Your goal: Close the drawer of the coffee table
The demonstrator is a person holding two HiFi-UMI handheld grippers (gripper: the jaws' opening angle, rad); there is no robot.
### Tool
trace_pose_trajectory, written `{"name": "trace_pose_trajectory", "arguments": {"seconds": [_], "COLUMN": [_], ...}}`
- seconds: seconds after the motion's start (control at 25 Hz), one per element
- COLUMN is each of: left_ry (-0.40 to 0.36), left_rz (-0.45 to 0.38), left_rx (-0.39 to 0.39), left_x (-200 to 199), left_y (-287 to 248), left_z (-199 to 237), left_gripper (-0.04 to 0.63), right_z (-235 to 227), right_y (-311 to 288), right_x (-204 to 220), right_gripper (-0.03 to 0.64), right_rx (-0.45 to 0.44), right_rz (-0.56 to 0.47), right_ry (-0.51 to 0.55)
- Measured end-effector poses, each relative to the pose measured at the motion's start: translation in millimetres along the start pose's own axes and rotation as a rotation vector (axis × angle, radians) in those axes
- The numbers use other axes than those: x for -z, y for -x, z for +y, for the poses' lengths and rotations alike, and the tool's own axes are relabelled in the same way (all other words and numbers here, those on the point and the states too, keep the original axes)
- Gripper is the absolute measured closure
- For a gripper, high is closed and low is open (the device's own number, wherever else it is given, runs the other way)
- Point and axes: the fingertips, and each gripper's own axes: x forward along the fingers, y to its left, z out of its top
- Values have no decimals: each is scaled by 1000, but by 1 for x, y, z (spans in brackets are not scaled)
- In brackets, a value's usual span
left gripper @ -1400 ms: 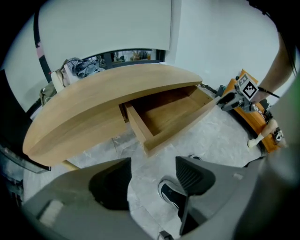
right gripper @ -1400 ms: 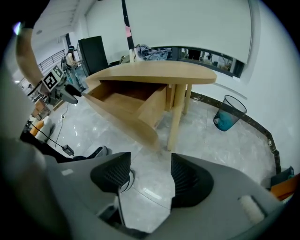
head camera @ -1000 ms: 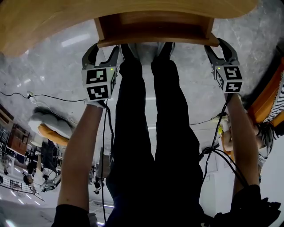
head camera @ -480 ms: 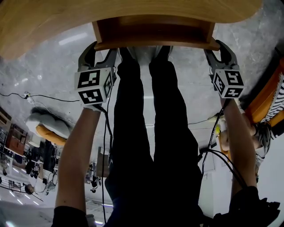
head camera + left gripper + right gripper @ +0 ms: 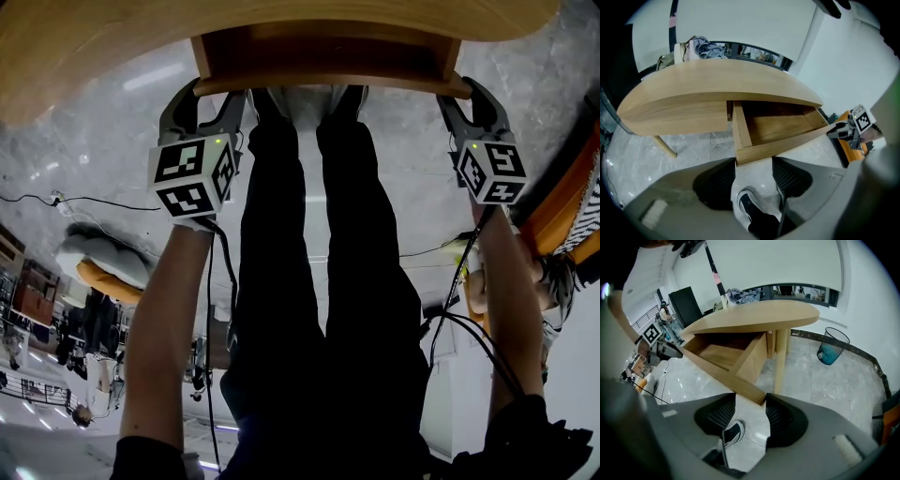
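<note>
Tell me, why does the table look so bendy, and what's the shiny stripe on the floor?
Left gripper view: the wide lens curves the table and darkens the corners. Head view: same bending; the stripe is light reflected off the glossy floor.

A bin [image 5: 832, 347] lined in blue stands on the grey marble floor [image 5: 825, 385], with crumpled clothes [image 5: 743, 295] heaped farther back.
</note>
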Motion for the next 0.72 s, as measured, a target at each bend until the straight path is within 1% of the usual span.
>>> {"name": "trace_pose_trajectory", "arguments": {"seconds": [0.16,0.28,0.72], "left_ry": [6,32,70], "left_rz": [1,-3,-42], "left_rx": [3,4,4], "left_x": [-4,-6,-28], "left_y": [-2,-3,-8], "left_z": [0,-1,5], "left_gripper": [339,339,339], "right_z": [-2,-6,-16], "right_y": [-1,-1,-8], "right_x": [-3,-6,-29], "right_gripper": [411,411,411], "right_rx": [8,10,21], "right_rz": [-10,-11,-30], "right_ry": [-11,-9,-20]}}
